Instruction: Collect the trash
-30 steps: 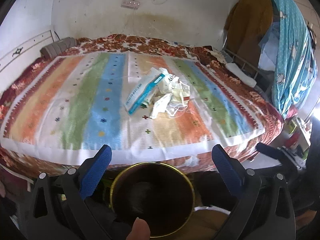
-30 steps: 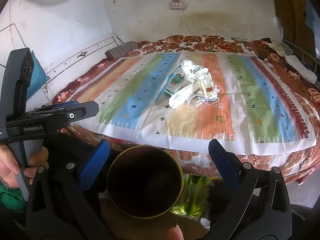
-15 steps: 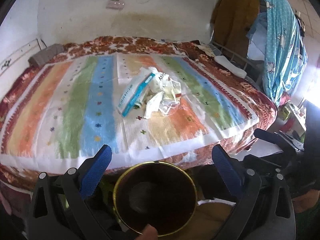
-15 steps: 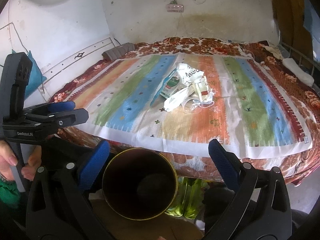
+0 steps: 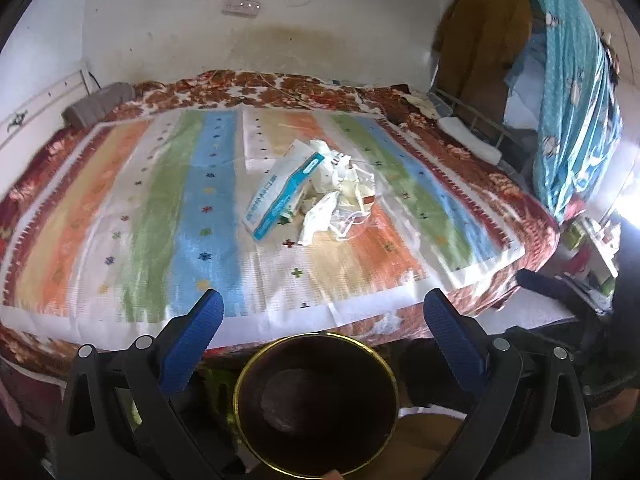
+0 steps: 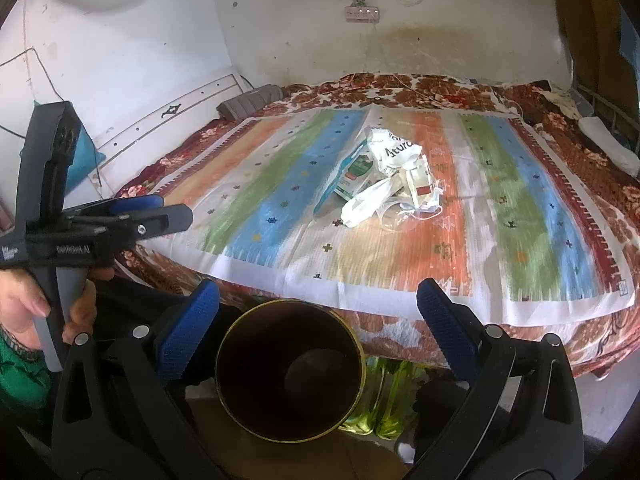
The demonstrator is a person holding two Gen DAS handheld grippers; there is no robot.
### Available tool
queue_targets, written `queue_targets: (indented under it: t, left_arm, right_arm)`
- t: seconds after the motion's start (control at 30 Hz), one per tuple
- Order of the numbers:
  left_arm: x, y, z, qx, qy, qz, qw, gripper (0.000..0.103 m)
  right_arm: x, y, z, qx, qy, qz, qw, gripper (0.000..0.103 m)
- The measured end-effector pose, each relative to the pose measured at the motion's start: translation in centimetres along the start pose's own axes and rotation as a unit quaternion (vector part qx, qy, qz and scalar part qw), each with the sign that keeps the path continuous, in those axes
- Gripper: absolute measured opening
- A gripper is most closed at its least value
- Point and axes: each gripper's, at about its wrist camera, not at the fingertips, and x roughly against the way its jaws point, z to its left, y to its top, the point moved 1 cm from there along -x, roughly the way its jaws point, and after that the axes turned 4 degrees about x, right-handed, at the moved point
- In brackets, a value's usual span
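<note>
A pile of trash (image 5: 320, 192) lies mid-bed on the striped cloth: a white and blue box (image 5: 280, 196), crumpled white wrappers and clear plastic. It also shows in the right wrist view (image 6: 384, 176). A dark round bin with a gold rim (image 5: 316, 404) stands below the bed's near edge, also in the right wrist view (image 6: 288, 368). My left gripper (image 5: 320, 324) is open and empty above the bin. My right gripper (image 6: 316, 316) is open and empty too. Both are well short of the trash.
The bed (image 5: 120, 220) fills the middle, against a white wall. Clothes and a blue cloth (image 5: 568, 92) hang at the right. A grey roll (image 6: 248, 104) lies at the bed's far left. Green bottles (image 6: 384, 396) stand under the bed. The left gripper's body (image 6: 100, 224) shows in the right view.
Both grippers have drifted slightly; the trash pile sits a little lower and nearer in both views. The jaws stayed open and nothing was picked up.
</note>
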Motion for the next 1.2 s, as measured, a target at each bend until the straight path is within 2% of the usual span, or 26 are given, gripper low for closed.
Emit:
queue_targets:
  t: [0.07, 0.33, 0.6, 0.67, 0.73, 0.83, 1.0, 1.2]
  left_arm:
    - [0.1, 0.4, 0.2, 0.003, 0.009, 0.001, 1.0000, 0.097]
    - [-0.2, 2.7, -0.1, -0.004, 0.006, -0.001, 1.0000, 0.097]
    - [-3.7, 4.1, 0.5, -0.020, 0.032, 0.013, 0.9992, 0.097]
    - [-4.5, 4.5, 1.1, -0.021, 0.020, 0.020, 0.9994, 0.097]
    - [-6.0, 4.9, 2.6, 0.011, -0.002, 0.044, 0.9990, 0.097]
    - [-7.5, 5.8, 4.0, 0.030, 0.004, 0.064, 0.9975, 0.097]
    - [-8.8, 7.5, 3.5, -0.012, 0.025, 0.051, 0.9983, 0.097]
    - [-12.6, 7.9, 3.3, -0.074, 0.062, 0.072, 0.9928, 0.097]
  right_arm:
    - [0.0, 0.4, -0.2, 0.003, -0.004, 0.000, 1.000, 0.094]
    - [0.1, 1.9, -1.6, 0.012, -0.018, 0.000, 1.000, 0.094]
    - [-0.9, 3.0, -3.0, 0.005, -0.022, 0.004, 1.000, 0.094]
    - [-1.6, 3.4, -3.6, -0.008, -0.019, 0.009, 1.000, 0.094]
    - [-2.4, 3.9, -3.9, -0.018, -0.012, 0.020, 1.000, 0.094]
    - [-3.5, 4.7, -3.5, -0.006, -0.012, 0.026, 1.000, 0.094]
    - [-4.7, 6.4, -2.3, 0.031, -0.028, 0.022, 0.999, 0.094]
    - [-6.5, 7.9, -2.9, 0.047, -0.052, 0.031, 0.997, 0.094]
